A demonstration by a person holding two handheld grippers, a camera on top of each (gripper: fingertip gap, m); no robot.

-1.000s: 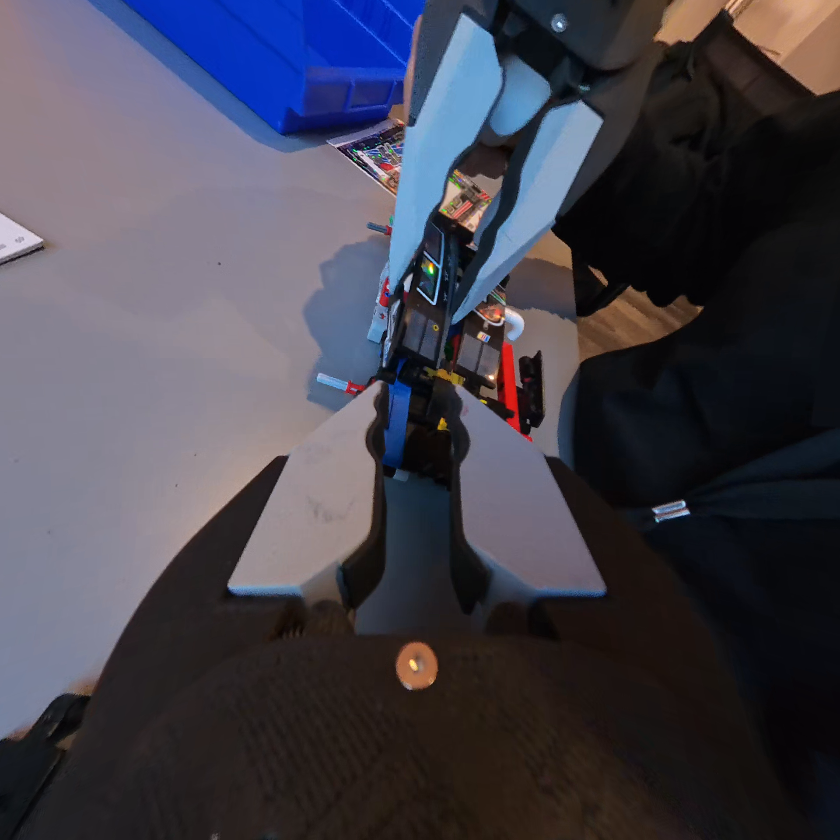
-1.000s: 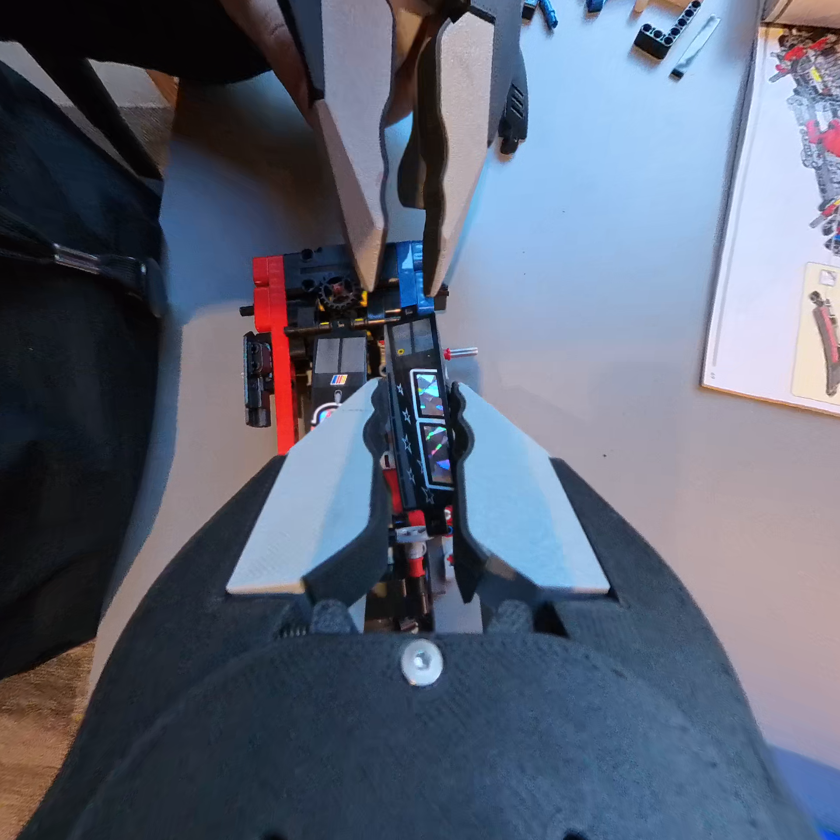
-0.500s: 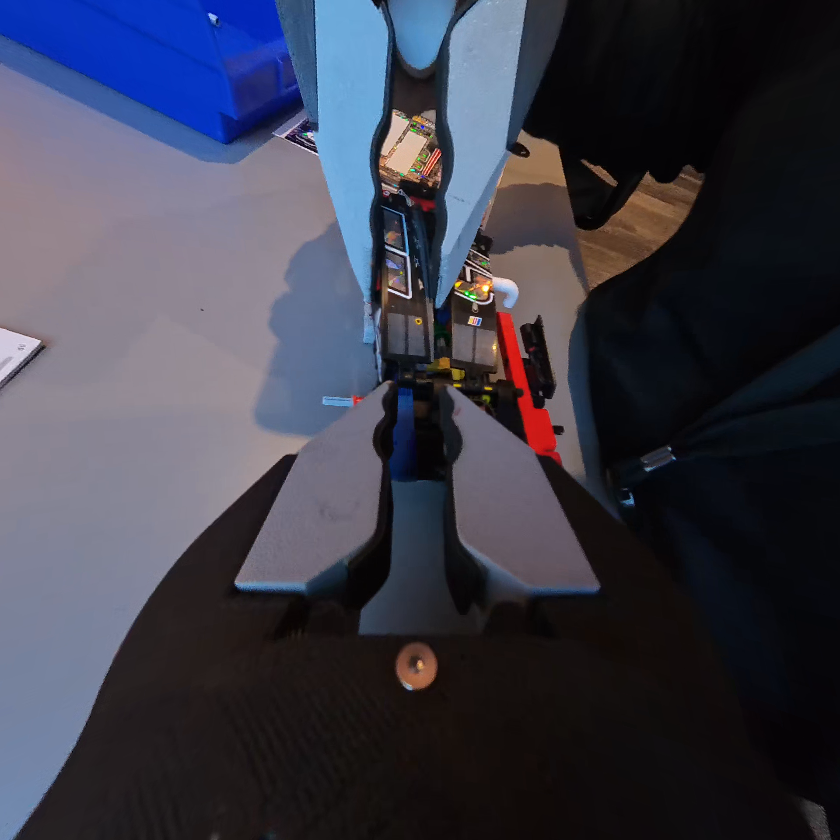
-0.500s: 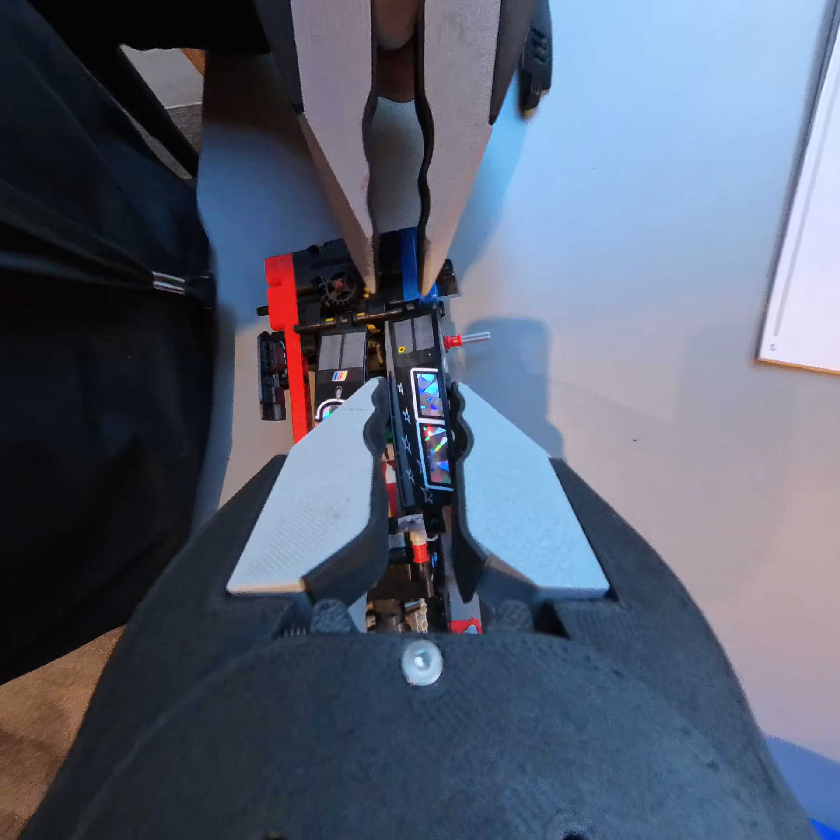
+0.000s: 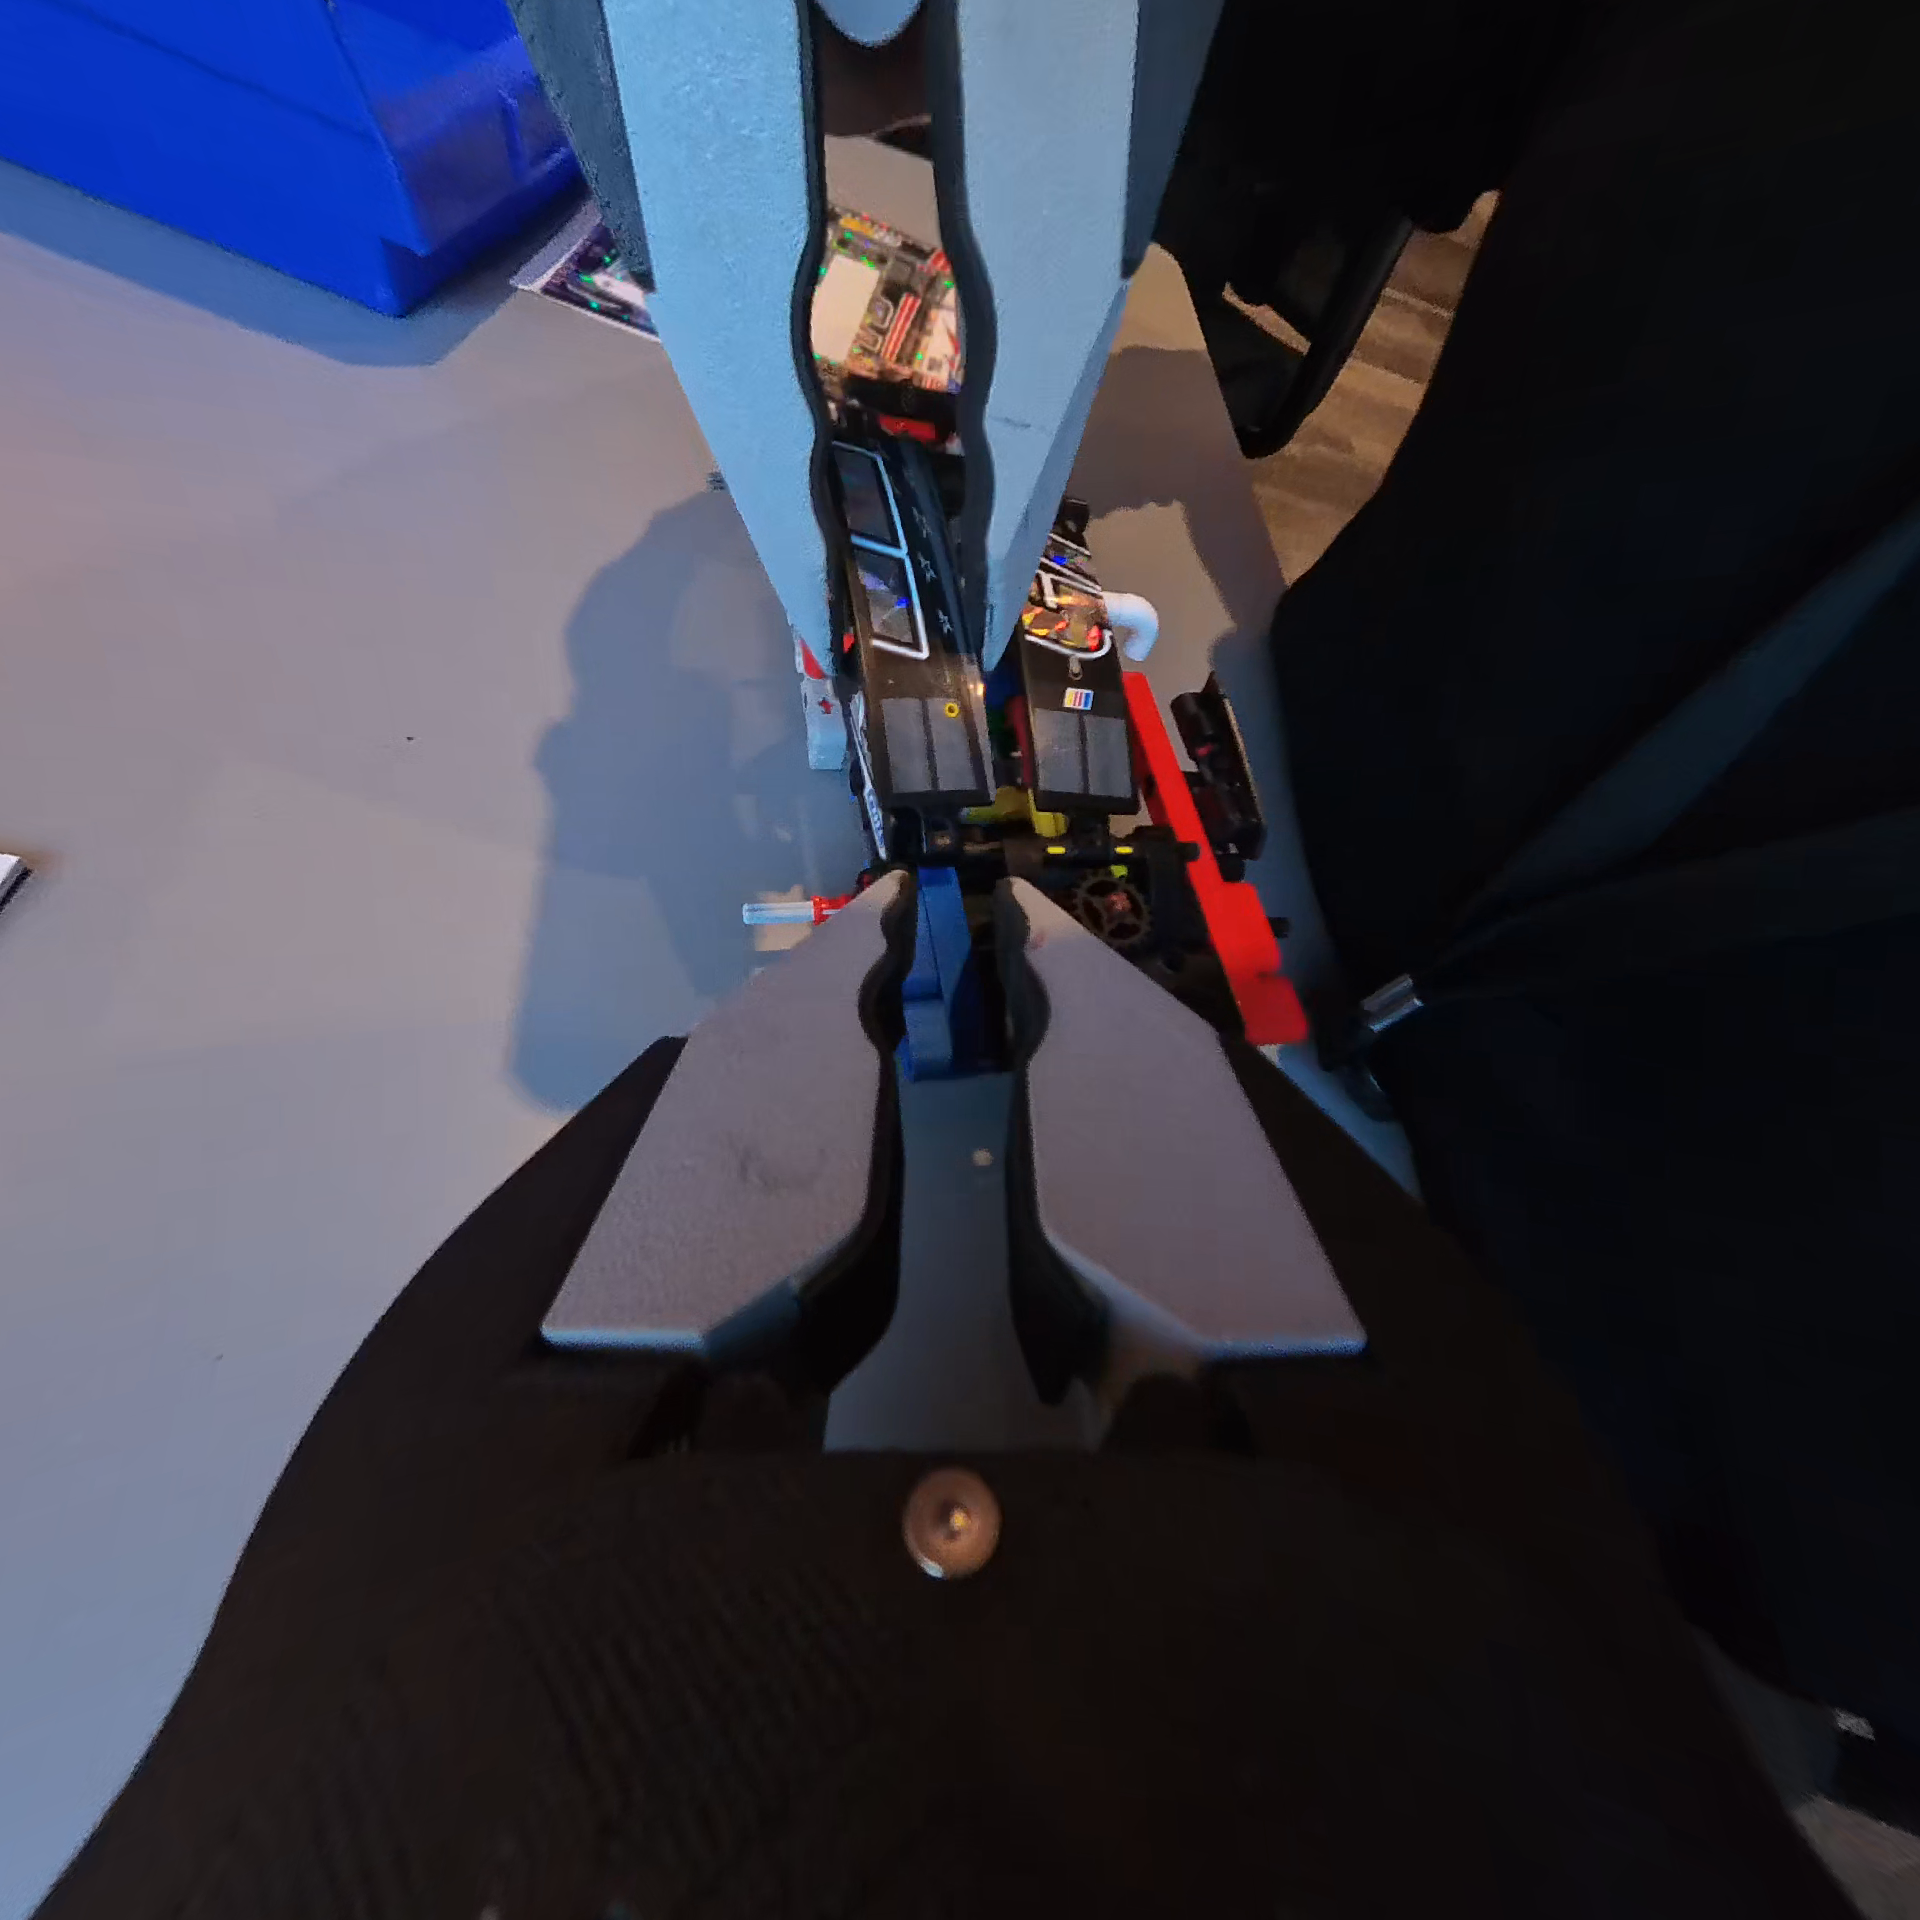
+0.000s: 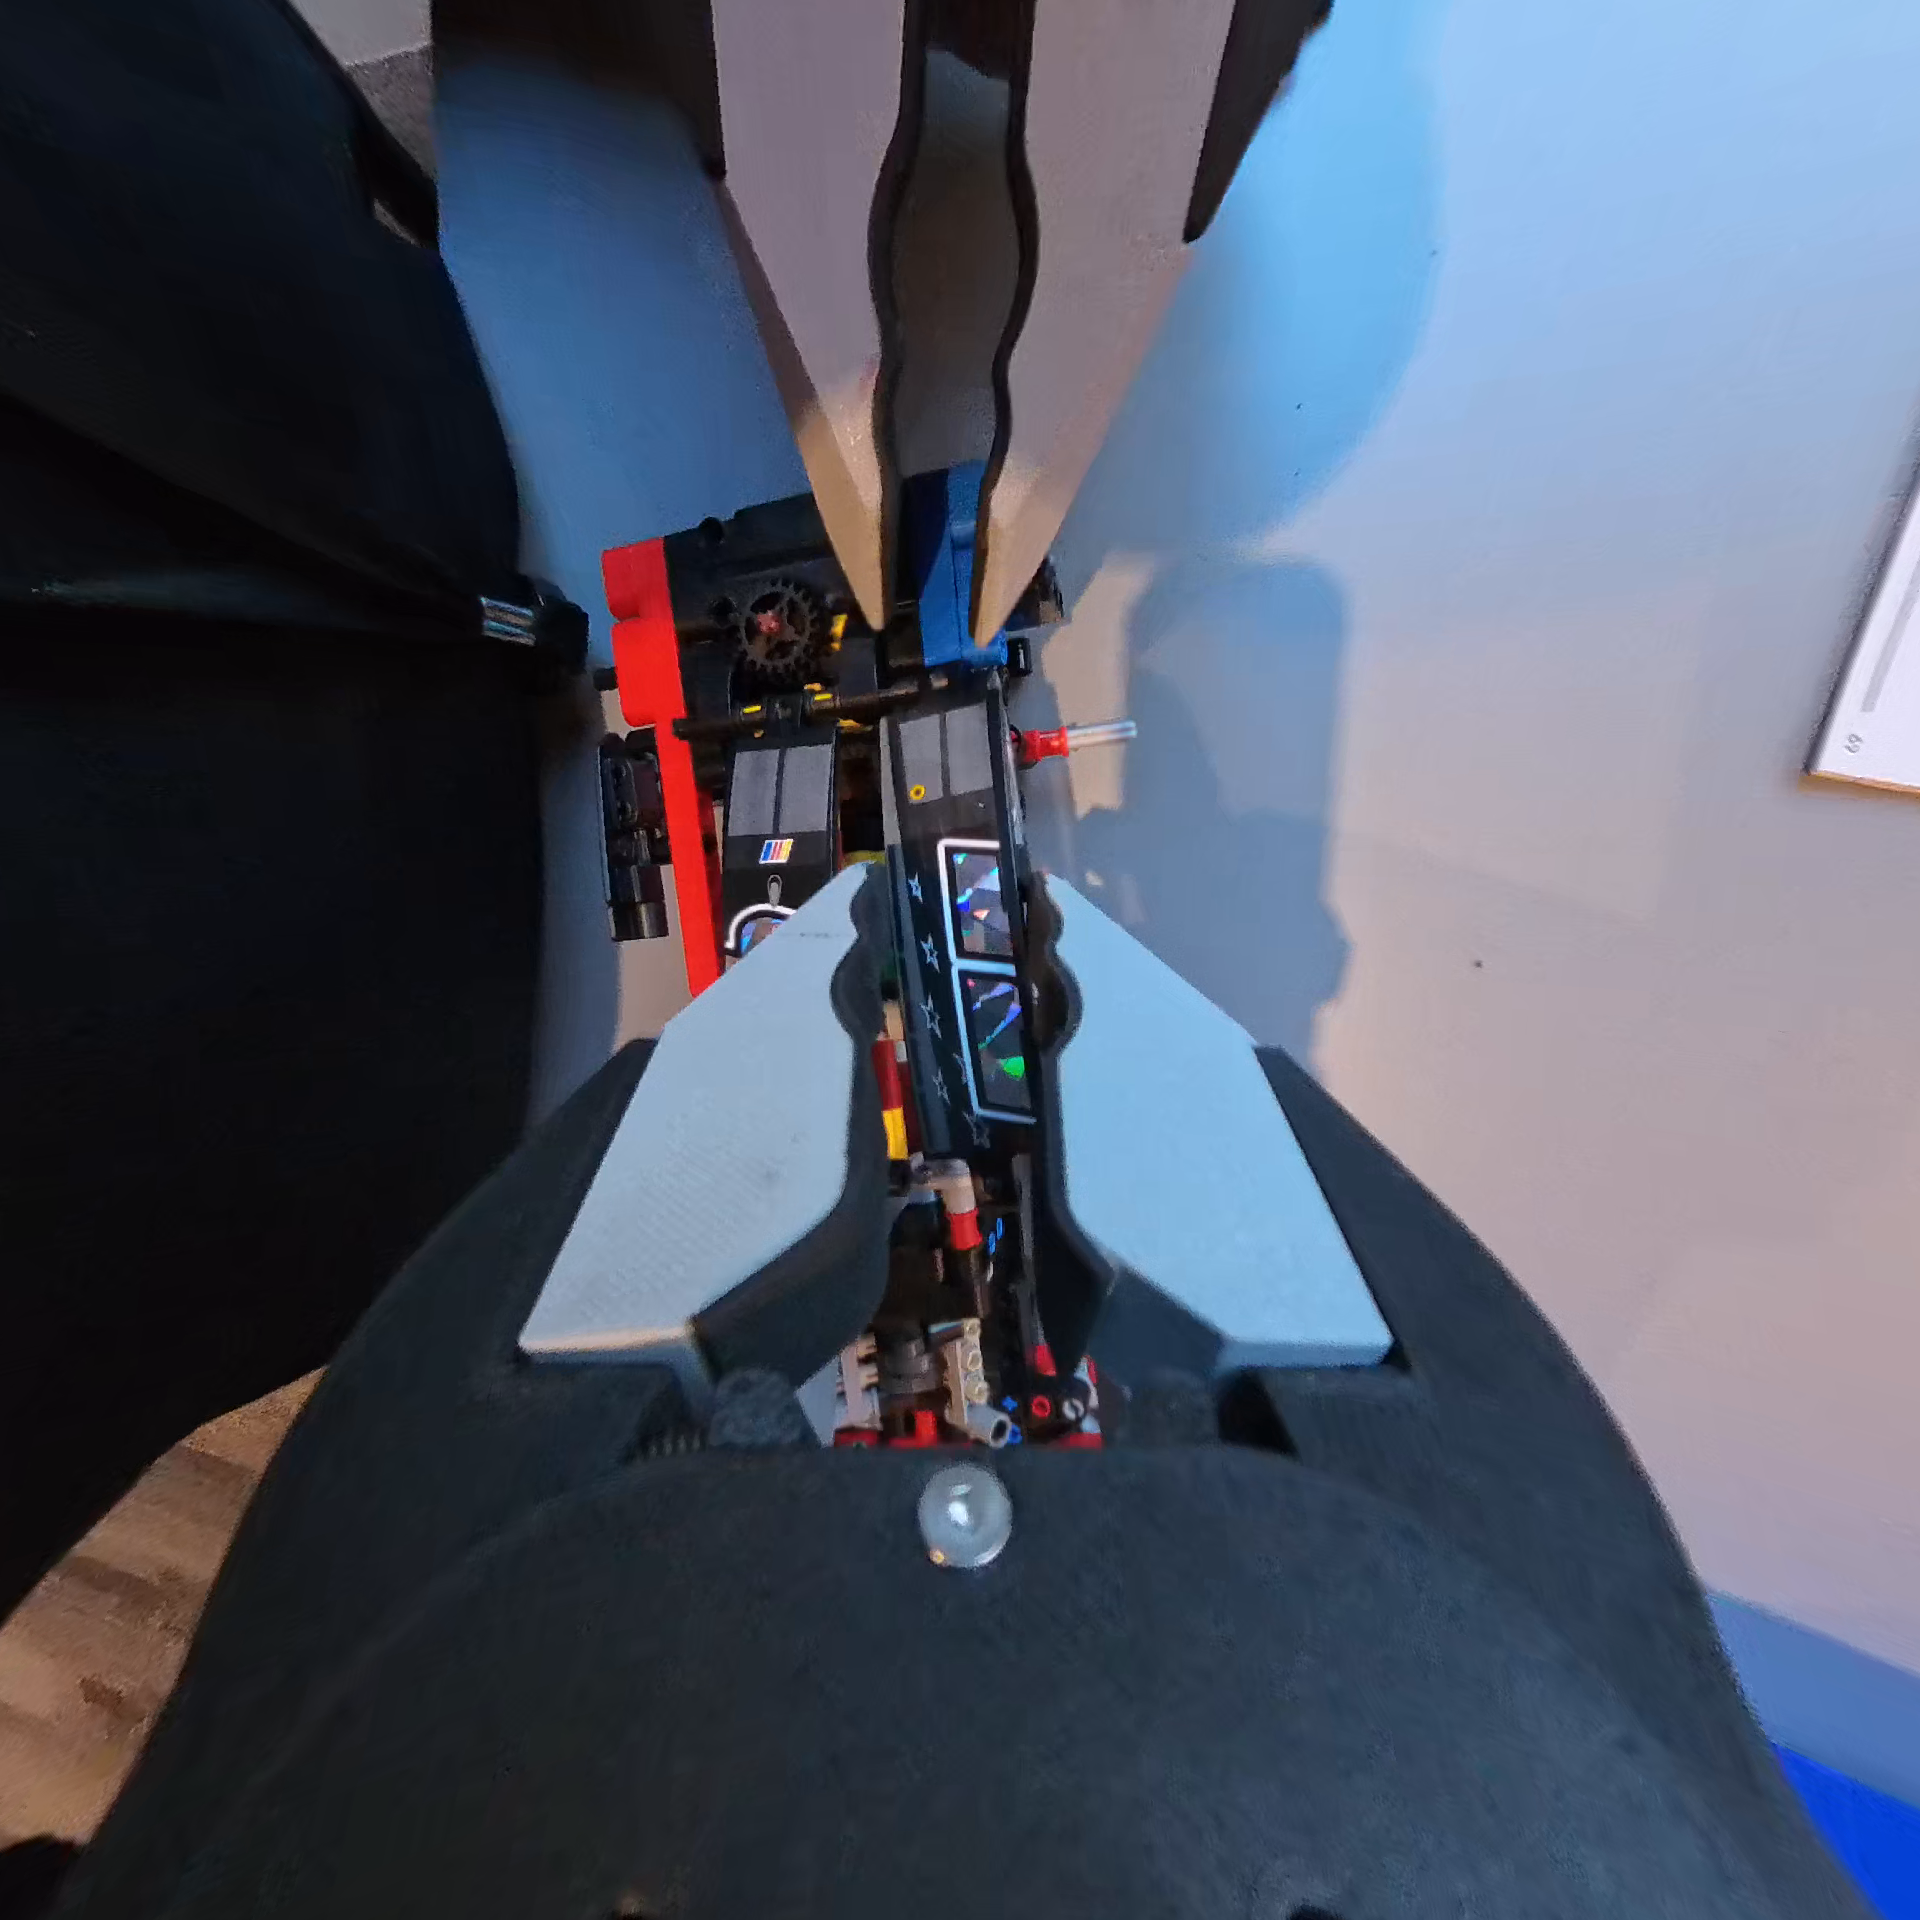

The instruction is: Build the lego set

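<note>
Lying on the grey table (image 5: 312,727), near its edge beside your dark clothing, the lego model (image 5: 1081,769) sits between your two grippers. Your right gripper (image 6: 956,914) has its jaws narrow, clamped on the black panel (image 6: 966,935) with shiny stickers. Your left gripper (image 5: 951,904) pinches the blue piece (image 5: 935,966) at the model's other end. A red beam (image 6: 665,748) runs along one side.

**Count of things on the desk**

One lego model (image 5: 1049,748) stands on the desk (image 5: 312,727). Two grippers meet at it: the left gripper (image 5: 951,894) and the right gripper (image 6: 951,894). One blue bin (image 5: 260,135), one colour-printed booklet (image 5: 883,301), one white sheet (image 6: 1870,686).
</note>
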